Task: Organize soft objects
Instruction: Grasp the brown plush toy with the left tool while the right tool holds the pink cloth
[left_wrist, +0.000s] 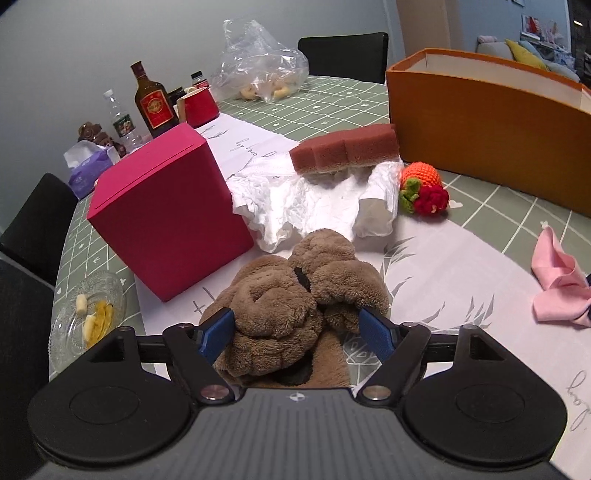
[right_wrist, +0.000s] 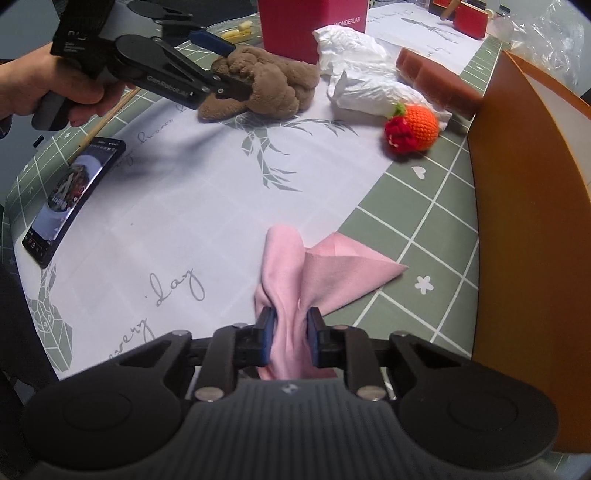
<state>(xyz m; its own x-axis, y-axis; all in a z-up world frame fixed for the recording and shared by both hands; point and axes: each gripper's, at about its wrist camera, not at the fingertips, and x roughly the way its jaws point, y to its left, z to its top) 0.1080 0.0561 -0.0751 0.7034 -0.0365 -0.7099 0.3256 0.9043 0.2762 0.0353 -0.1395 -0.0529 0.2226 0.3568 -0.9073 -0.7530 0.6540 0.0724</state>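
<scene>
Gripping two soft items at once, you are closing your left gripper (left_wrist: 297, 325) on the brown plush towel (left_wrist: 295, 291), its blue fingers (left_wrist: 216, 332) pressing into the bundle from both sides, while your right gripper (right_wrist: 290, 338) is pinching the pink cloth (right_wrist: 291, 280), its fingers (right_wrist: 266, 336) clamped together on a gathered fold. Both items are lying on the counter (right_wrist: 417, 221): the towel beside the red box (left_wrist: 166, 218), the cloth near the orange box (right_wrist: 532, 229).

Only the right wrist view is showing your left hand (right_wrist: 55, 88) on its handle, one phone (right_wrist: 74, 199) with a lit screen, and one wooden stick (right_wrist: 103, 122) running under that hand. Only the left wrist view is showing one glass dish (left_wrist: 74, 332) of food scraps, one tissue pack (left_wrist: 88, 166), one dark liquor bottle (left_wrist: 151, 99), one clear water bottle (left_wrist: 120, 118), and one black chair back (left_wrist: 343, 51) behind the counter.

Both views are showing one brown sponge block (left_wrist: 345, 151) resting on one crumpled white bag (left_wrist: 314, 199), one crocheted fruit pair (left_wrist: 424, 188) in orange and red just beside that bag, and one clear plastic bag (left_wrist: 258, 62) farther back.
</scene>
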